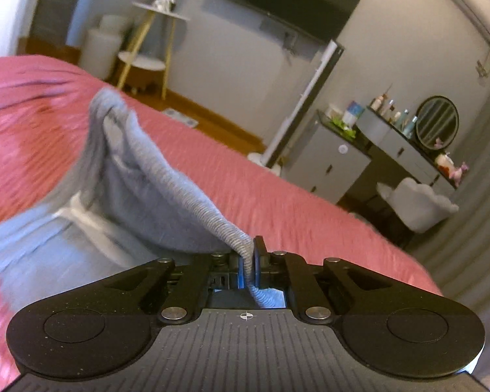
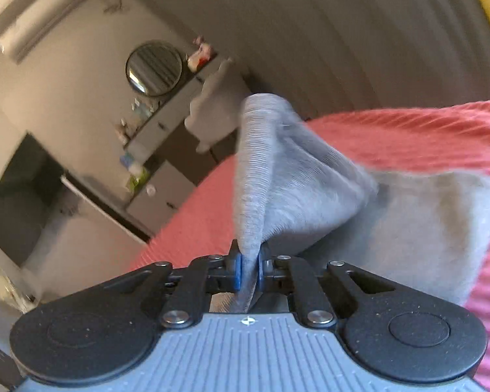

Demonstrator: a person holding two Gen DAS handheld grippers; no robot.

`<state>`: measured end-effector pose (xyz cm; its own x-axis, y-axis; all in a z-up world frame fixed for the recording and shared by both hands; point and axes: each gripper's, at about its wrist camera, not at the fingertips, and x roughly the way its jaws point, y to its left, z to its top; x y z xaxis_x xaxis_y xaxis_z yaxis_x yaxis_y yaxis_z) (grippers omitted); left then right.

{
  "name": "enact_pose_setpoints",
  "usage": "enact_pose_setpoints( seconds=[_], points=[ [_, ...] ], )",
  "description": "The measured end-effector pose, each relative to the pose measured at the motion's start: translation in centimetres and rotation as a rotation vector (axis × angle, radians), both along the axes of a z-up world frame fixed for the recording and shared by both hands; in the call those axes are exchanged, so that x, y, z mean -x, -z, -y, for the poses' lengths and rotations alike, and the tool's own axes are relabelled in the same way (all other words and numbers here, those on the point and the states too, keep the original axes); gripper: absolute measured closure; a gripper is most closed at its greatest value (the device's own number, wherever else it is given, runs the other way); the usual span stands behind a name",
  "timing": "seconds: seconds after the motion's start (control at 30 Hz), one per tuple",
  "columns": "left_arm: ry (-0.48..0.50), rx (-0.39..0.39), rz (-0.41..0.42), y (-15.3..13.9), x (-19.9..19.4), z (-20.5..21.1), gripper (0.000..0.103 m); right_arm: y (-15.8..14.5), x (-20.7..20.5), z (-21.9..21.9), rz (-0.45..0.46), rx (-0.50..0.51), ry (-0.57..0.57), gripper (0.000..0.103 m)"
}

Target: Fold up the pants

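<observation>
Grey pants (image 1: 137,196) lie on a pink ribbed bedspread (image 1: 277,196), with their ribbed waistband lifted off it. My left gripper (image 1: 250,258) is shut on one end of that waistband, which runs up and to the left from the jaws. A white drawstring (image 1: 81,215) shows inside the waist. In the right wrist view my right gripper (image 2: 249,266) is shut on the waistband of the same grey pants (image 2: 359,215); the cloth rises in a peak ahead of the jaws and drapes to the right over the bedspread (image 2: 408,137).
Beyond the bed stand a dresser (image 1: 395,156) with a round mirror (image 1: 437,122) and bottles, a pale chair (image 1: 415,202), a wall television (image 1: 287,3), a tripod side table (image 1: 153,42) and an air conditioner (image 1: 467,3). Grey curtains (image 2: 343,32) hang past the bed's edge.
</observation>
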<state>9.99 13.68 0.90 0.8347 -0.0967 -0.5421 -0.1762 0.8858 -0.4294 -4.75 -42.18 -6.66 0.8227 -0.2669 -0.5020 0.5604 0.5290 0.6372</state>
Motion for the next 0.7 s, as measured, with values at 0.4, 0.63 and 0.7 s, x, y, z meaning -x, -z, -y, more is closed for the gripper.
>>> enact_pose_setpoints(
  seconds=[0.4, 0.63, 0.7],
  points=[
    [-0.105, 0.146, -0.221, 9.4, 2.6, -2.5, 0.055, 5.4, 4.9, 3.0, -0.180, -0.147, 0.104, 0.060],
    [-0.152, 0.192, -0.254, 10.3, 1.7, -4.4, 0.082, 5.1, 3.0, 2.5, -0.176, -0.128, 0.072, 0.093],
    [-0.139, 0.159, -0.257, 10.2, 2.1, -4.4, 0.088, 4.6, 2.8, 2.4, -0.188, -0.113, 0.064, 0.096]
  ],
)
